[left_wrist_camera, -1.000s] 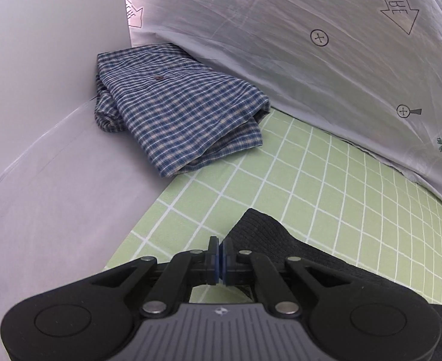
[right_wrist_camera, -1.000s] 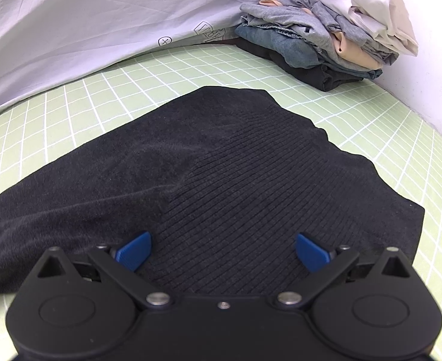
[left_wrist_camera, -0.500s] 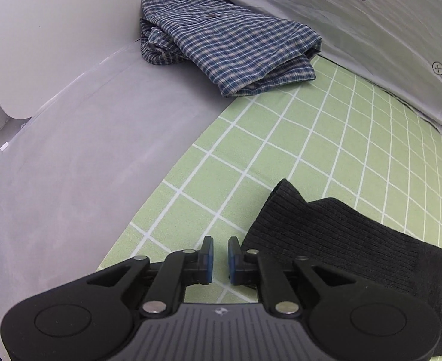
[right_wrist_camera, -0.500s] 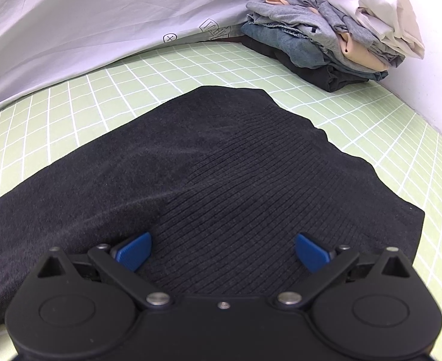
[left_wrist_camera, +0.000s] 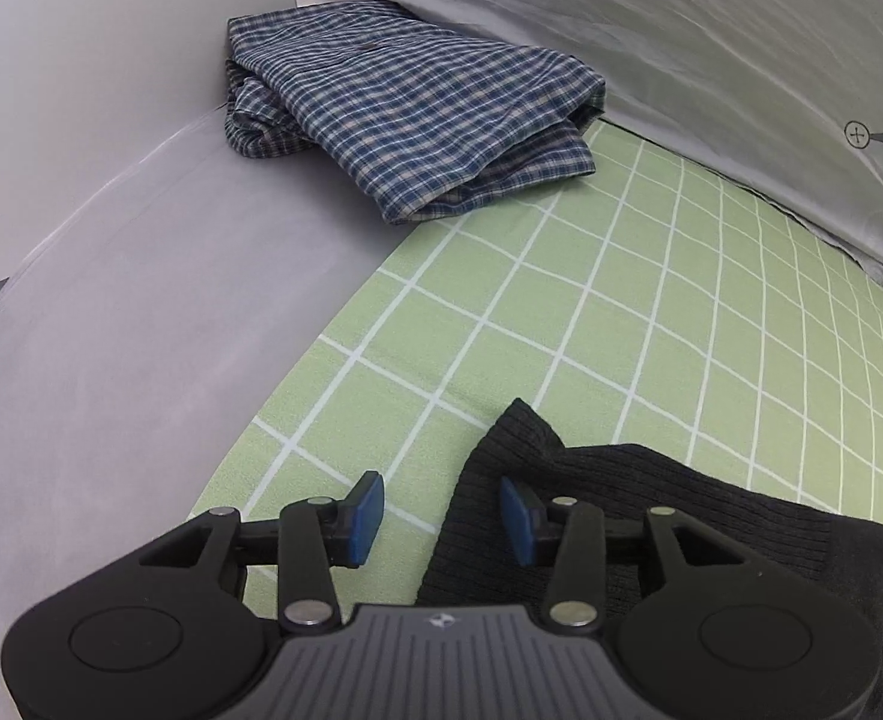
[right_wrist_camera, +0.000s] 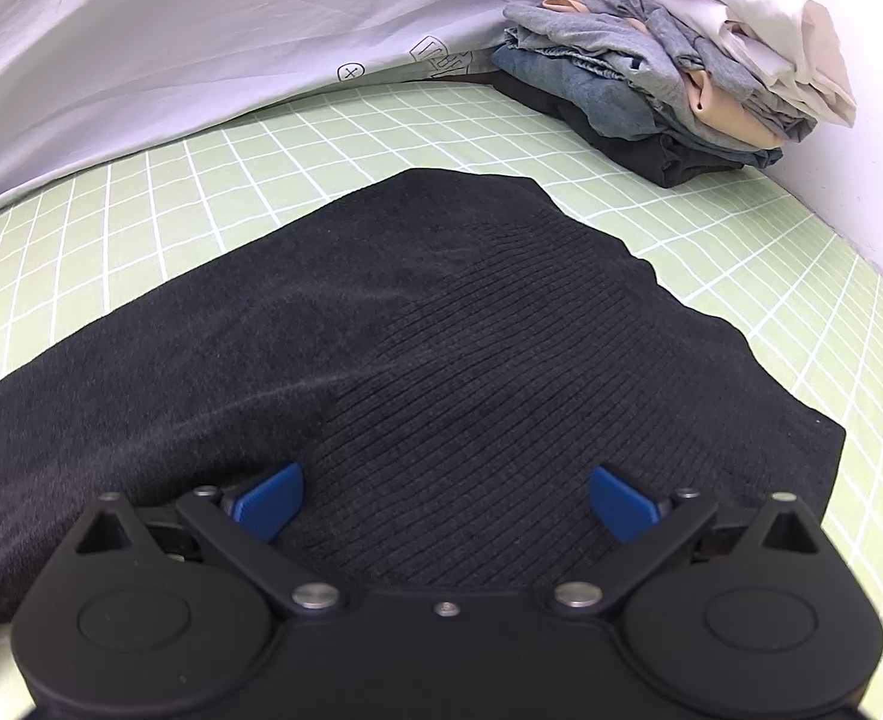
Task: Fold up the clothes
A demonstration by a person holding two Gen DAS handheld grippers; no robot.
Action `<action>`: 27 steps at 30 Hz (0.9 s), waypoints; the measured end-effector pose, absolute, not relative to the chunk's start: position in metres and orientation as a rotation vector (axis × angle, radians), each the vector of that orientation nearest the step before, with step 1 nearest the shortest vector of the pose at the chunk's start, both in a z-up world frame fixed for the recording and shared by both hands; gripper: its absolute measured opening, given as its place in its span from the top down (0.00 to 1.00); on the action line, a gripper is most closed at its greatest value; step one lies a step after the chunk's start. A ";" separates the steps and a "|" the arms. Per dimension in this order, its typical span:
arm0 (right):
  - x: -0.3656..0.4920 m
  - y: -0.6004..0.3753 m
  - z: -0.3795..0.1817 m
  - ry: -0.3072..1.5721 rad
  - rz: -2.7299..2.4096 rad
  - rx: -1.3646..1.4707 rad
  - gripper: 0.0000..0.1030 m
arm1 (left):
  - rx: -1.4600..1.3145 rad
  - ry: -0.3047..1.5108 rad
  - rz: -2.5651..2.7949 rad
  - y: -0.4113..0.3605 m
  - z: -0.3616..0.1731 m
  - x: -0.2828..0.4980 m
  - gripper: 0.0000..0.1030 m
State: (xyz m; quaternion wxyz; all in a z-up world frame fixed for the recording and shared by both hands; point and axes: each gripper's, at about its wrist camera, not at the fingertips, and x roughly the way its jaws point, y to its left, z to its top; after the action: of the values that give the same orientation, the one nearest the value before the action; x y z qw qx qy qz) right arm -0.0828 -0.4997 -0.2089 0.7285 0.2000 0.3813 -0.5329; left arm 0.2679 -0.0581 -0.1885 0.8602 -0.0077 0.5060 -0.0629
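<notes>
Left: plaid shirt; right: clothes stack.

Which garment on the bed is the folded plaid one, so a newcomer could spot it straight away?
Start at the green checked sheet and follow its far left edge to where it meets the white pillow. The folded blue plaid shirt lies there alone in the corner. Its small blue and white check sets it apart from the plain black ribbed sweater spread near the left hand-held gripper.

bright, even light | soft shadows | sharp focus (fisheye-bent, dark corners)
</notes>
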 end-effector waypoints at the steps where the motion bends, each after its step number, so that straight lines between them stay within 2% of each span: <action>1: -0.084 -0.500 -0.209 0.838 -1.174 0.446 0.00 | -0.021 1.052 -0.102 -0.054 -0.189 0.269 0.56; 12: -0.097 -0.500 -0.202 0.803 -1.125 0.486 0.00 | -0.081 1.029 0.013 -0.021 -0.167 0.257 0.57; 27: -0.195 -0.509 -0.184 0.723 -0.952 0.623 0.00 | 0.091 1.120 -0.270 -0.105 -0.156 0.107 0.55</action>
State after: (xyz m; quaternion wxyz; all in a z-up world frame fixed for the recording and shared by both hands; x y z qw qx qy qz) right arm -0.1947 -0.5095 -0.1844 0.7813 0.2886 0.3349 -0.4406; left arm 0.1072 -0.1054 -0.1558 0.8378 0.0431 0.5291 -0.1276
